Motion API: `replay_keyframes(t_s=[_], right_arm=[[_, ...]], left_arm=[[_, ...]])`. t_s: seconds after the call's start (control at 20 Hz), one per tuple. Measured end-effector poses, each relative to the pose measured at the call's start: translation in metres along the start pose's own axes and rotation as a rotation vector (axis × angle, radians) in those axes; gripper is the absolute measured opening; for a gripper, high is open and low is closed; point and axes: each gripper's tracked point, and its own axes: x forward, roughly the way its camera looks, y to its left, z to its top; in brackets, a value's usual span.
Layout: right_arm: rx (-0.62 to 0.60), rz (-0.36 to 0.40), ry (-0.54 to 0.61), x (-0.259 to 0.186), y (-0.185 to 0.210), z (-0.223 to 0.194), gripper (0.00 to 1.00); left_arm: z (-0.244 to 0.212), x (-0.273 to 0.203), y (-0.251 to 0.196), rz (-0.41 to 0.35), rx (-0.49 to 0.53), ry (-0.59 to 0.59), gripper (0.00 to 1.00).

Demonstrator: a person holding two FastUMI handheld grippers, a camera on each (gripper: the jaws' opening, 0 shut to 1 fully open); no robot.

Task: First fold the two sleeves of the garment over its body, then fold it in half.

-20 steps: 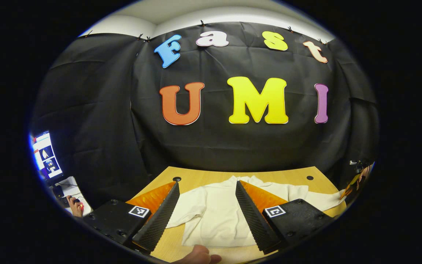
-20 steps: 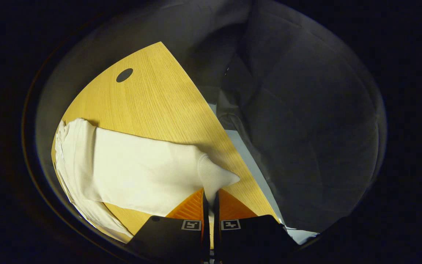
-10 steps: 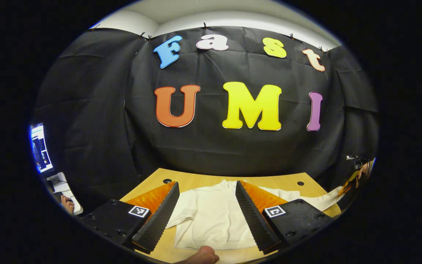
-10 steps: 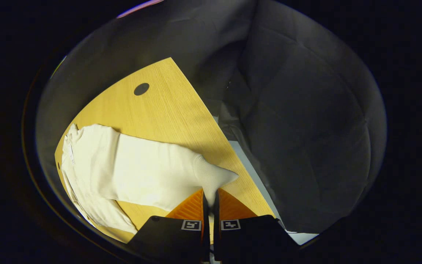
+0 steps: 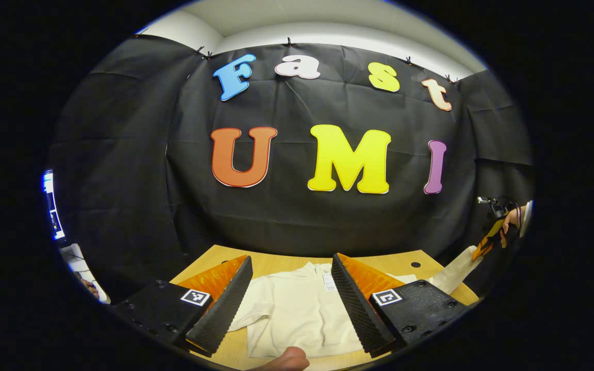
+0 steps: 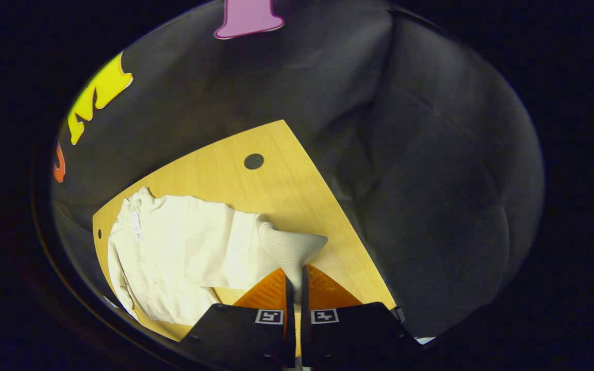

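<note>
The cream-white long-sleeved knit garment lies flat on the light wooden bench, just ahead of and below the left tongs, whose fingers stand wide apart, released, framing its body. Its collar points away from those tongs, the hem toward them, so the long axis runs straight ahead. The right tongs are clenched on the ribbed cuff of one sleeve, lifting it off the bench; the sleeve stretches leftward from them to the body. The left gripper view adds the raised sleeve far right, held by the other tongs and a hand. A thumb sits at its bottom edge.
</note>
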Motion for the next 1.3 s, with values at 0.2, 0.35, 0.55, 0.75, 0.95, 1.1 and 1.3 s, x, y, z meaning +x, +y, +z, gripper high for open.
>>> replay_keyframes(t_s=[0.2,0.35,0.55,0.75,0.95,1.1,1.3], right_arm=[[-0.082,0.058,-0.031,-0.023,0.073,0.009,0.04],[-0.155,0.101,-0.038,-0.034,0.137,0.007,0.04],[-0.281,0.161,-0.021,-0.040,0.231,-0.009,0.04],[-0.377,0.207,0.007,-0.040,0.310,-0.032,0.04],[-0.478,0.268,0.033,-0.038,0.397,-0.064,0.04],[-0.540,0.302,0.028,-0.041,0.457,-0.081,0.04],[-0.596,0.335,0.042,-0.033,0.525,-0.111,0.05]], left_arm=[[0.000,0.004,0.021,-0.002,-0.009,-0.008,0.98],[-0.002,0.008,0.040,0.004,-0.013,-0.005,0.98],[-0.011,0.011,0.071,0.032,-0.039,0.023,0.98],[-0.014,0.006,0.095,0.040,-0.046,0.022,0.98],[-0.012,0.000,0.112,0.042,-0.026,0.011,0.98],[-0.019,-0.001,0.112,0.019,-0.020,0.012,0.98],[-0.019,-0.002,0.107,-0.035,0.011,-0.017,0.98]])
